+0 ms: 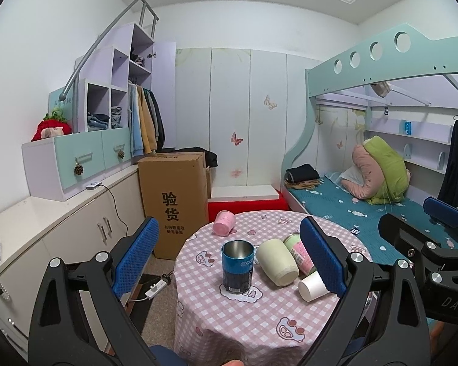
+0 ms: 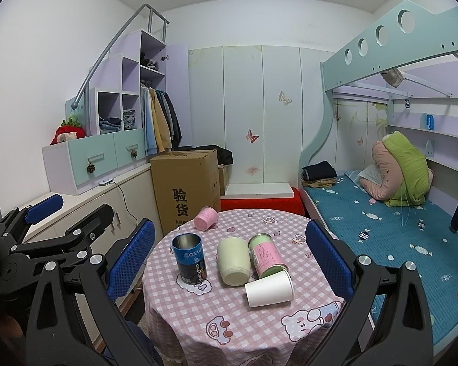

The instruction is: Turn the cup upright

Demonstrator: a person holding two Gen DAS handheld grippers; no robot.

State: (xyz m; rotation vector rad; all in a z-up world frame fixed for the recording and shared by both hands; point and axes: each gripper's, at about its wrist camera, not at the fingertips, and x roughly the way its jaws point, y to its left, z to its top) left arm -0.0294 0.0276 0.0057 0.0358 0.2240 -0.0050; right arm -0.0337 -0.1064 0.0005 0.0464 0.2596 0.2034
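Observation:
Several cups sit on a round table with a pink checked cloth (image 1: 244, 329) (image 2: 216, 311). A blue metal cup (image 1: 237, 266) (image 2: 190, 257) stands upright. A cream cup (image 1: 277, 262) (image 2: 233, 260), a pink-and-green can (image 1: 299, 253) (image 2: 264, 255), a white paper cup (image 1: 312, 286) (image 2: 268, 288) and a pink cup (image 1: 224, 222) (image 2: 205, 218) lie on their sides. My left gripper (image 1: 229, 262) is open and empty, above the table's near side. My right gripper (image 2: 229, 262) is open and empty, also held back from the cups.
A tall cardboard box (image 1: 174, 201) (image 2: 186, 189) stands behind the table on the left. A bunk bed with a teal sheet (image 1: 366, 213) (image 2: 381, 222) lies to the right. Low white cabinets (image 1: 61, 219) run along the left wall. A power strip (image 1: 157, 286) lies on the floor.

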